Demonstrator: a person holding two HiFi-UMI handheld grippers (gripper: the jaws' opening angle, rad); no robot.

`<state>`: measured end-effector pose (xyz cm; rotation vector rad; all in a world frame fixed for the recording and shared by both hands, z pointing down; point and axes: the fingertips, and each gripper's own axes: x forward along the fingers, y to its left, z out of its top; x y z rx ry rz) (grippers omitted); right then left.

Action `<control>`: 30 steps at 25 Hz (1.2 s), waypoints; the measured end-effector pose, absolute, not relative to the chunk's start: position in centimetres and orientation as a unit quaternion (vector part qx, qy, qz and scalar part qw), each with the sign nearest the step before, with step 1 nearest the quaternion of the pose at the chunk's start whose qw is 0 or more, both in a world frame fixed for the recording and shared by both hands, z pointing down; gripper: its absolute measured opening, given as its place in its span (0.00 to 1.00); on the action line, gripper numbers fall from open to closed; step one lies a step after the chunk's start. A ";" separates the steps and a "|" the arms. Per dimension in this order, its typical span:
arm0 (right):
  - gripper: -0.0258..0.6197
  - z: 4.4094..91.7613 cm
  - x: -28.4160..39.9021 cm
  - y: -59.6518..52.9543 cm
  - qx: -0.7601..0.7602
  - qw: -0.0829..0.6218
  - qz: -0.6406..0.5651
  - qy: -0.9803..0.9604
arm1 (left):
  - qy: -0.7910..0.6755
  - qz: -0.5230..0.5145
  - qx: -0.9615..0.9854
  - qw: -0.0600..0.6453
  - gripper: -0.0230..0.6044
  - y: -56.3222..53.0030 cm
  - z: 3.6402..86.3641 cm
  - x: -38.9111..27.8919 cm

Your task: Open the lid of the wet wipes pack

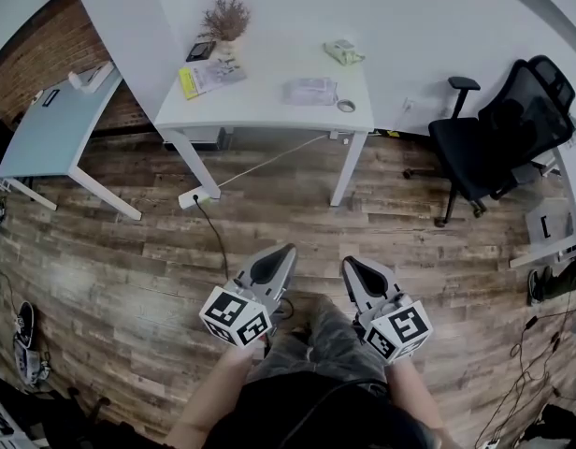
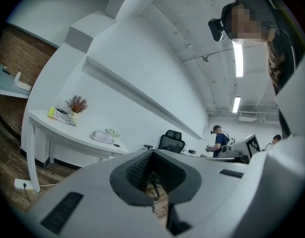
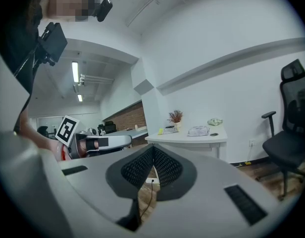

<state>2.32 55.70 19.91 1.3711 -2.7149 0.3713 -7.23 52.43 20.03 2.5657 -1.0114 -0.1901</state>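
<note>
Both tools hung low in front of the person, out over the wooden floor (image 1: 129, 269) and well apart from the goal. The left hand-held gripper (image 1: 284, 251) had its jaws pressed together on nothing. The right hand-held gripper (image 1: 352, 264) matched it, closed and empty. That made sense to me: with nothing to carry on the way in, shut jaws were the tidy way to hold them.

The pack (image 1: 309, 91) lay flat on the white surface (image 1: 269, 112), at twelve o'clock from the pair and near the front edge. A dried plant (image 1: 225, 19) stood at its ten o'clock and a booklet (image 1: 210, 76) lay at its nine. Lying flat that close to the edge, it looked easy to reach. I'd guess one tool would have to pin it while the other lifted the lid. An office chair (image 1: 498, 138) stood at two o'clock, off the straight line in. The job had not begun.
</note>
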 end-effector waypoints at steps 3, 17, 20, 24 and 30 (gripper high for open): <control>0.07 20.5 3.4 54.6 0.455 0.029 0.138 -0.879 | -0.366 -0.067 0.909 0.190 0.06 51.4 20.4 -7.2; 0.07 21.9 4.4 41.7 0.409 0.038 0.143 -0.901 | -0.413 -0.052 0.890 0.184 0.06 39.6 21.1 -6.8; 0.07 22.0 5.2 38.9 0.402 0.039 0.148 -0.903 | -0.419 -0.051 0.888 0.185 0.06 36.8 21.1 -6.1; 0.07 22.6 6.5 36.1 0.400 0.042 0.163 -0.901 | -0.421 -0.046 0.885 0.193 0.06 34.2 21.4 -5.1; 0.07 23.9 7.9 32.8 0.392 0.051 0.182 -0.900 | -0.432 -0.046 0.879 0.198 0.06 30.3 21.9 -3.9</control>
